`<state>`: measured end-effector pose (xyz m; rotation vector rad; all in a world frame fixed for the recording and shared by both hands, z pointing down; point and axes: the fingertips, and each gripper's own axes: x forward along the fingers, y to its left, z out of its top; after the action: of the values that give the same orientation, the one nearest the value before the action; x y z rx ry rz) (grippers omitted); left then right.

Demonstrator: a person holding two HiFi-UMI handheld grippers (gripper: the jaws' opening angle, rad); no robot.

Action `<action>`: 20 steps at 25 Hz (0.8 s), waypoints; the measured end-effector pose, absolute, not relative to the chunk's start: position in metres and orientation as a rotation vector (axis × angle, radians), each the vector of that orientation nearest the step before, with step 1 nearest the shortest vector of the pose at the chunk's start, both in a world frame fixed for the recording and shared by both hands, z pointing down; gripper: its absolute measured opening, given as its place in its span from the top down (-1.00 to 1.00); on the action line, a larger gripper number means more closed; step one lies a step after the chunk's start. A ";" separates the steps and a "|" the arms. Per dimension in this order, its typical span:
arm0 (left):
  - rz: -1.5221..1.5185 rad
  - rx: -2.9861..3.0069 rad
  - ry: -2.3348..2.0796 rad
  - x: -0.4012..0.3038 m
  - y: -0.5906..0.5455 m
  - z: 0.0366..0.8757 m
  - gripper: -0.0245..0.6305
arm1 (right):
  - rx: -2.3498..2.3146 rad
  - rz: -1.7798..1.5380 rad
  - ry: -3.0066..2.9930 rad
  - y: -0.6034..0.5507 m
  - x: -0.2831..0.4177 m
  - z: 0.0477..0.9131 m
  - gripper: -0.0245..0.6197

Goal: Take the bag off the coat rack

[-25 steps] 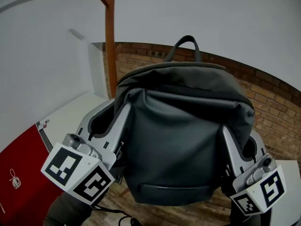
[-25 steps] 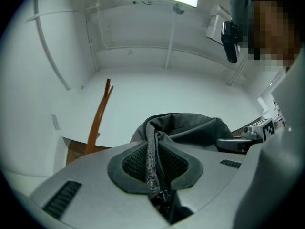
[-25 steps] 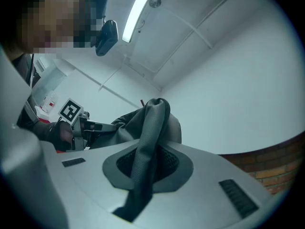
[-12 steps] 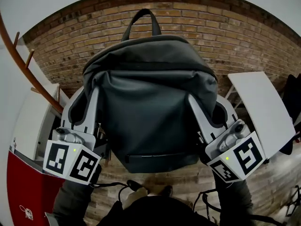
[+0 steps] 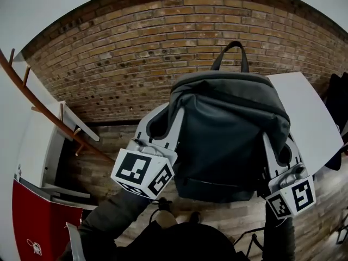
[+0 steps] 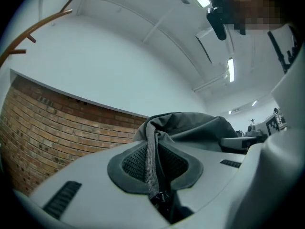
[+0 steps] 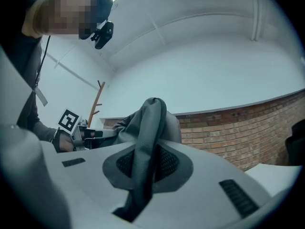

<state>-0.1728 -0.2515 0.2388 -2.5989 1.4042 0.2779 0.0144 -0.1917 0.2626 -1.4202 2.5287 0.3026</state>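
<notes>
The dark grey backpack point(image 5: 228, 137) hangs in the air between my two grippers, clear of the wooden coat rack point(image 5: 32, 99), which stands at the far left. My left gripper point(image 5: 161, 125) is shut on the bag's left shoulder strap point(image 6: 151, 168). The mesh-edged strap runs between its pads point(image 6: 131, 161). On the other side my right gripper point(image 5: 280, 155) is shut on the right shoulder strap point(image 7: 145, 142). The bag's top handle point(image 5: 231, 53) stands upright. In the right gripper view, the coat rack point(image 7: 96, 99) shows far behind the bag.
A brick wall point(image 5: 136, 48) runs behind the bag. A white table point(image 5: 312, 113) lies at the right, its near corner behind the bag. A white cabinet point(image 5: 41, 145) and a red panel point(image 5: 32, 222) stand at the left below the rack. Wooden floor lies underneath.
The bag and both grippers have come down and swung away from the coat rack towards the white table. The rack has gone from just behind the bag to the far left.
</notes>
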 end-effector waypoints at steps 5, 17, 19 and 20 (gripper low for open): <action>0.277 -2.681 1.250 -0.116 -0.265 0.245 0.72 | -1.578 0.327 2.441 -0.187 0.063 0.270 0.83; 0.246 -2.867 0.899 0.005 -0.346 0.238 0.72 | -1.938 0.313 2.201 -0.221 0.154 0.269 0.83; 0.250 -2.883 0.854 0.026 -0.362 0.237 0.72 | -1.982 0.321 2.161 -0.232 0.171 0.268 0.83; 0.250 -2.895 0.826 0.036 -0.369 0.236 0.72 | -2.008 0.323 2.138 -0.238 0.179 0.268 0.83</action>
<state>0.0363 -0.3691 0.2361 -2.8954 0.8265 0.2501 0.1790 -0.2375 0.2679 -2.0083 2.1382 0.3228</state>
